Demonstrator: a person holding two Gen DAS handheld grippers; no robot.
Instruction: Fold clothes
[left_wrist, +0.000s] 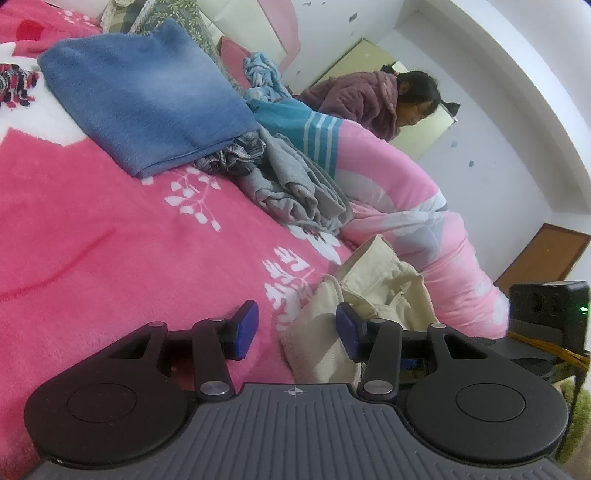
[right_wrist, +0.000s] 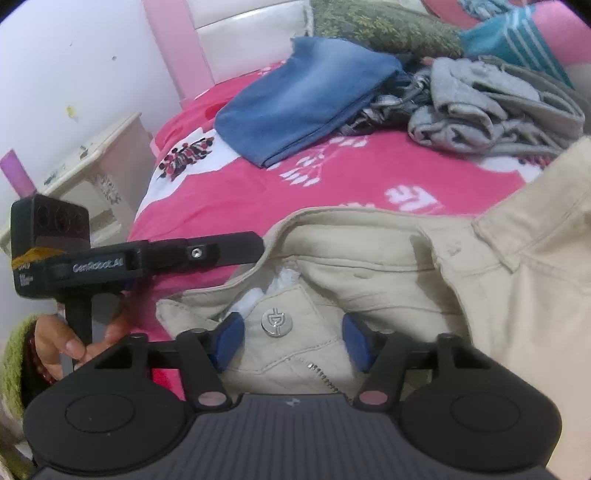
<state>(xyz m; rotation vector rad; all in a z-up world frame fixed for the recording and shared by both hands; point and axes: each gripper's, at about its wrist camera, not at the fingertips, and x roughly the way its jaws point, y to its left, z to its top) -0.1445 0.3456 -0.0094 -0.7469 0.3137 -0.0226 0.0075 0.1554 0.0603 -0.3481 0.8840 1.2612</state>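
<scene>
Pink blanket (left_wrist: 92, 229) across the bed, carrying a folded blue cloth (left_wrist: 144, 99) far back, with a crumpled grey garment (left_wrist: 295, 188) right of it and a teal striped piece (left_wrist: 314, 129) beyond. Person in a purple jacket (left_wrist: 365, 98) at the far right. Beige trousers (right_wrist: 424, 266) lying near, waistband and metal button (right_wrist: 275, 322) up. Right tongs (right_wrist: 293, 341) open, tilted down over that button, pads clear of it. Left tongs (left_wrist: 295, 328) open, aimed nearly level, right pad at the trousers' edge.
</scene>
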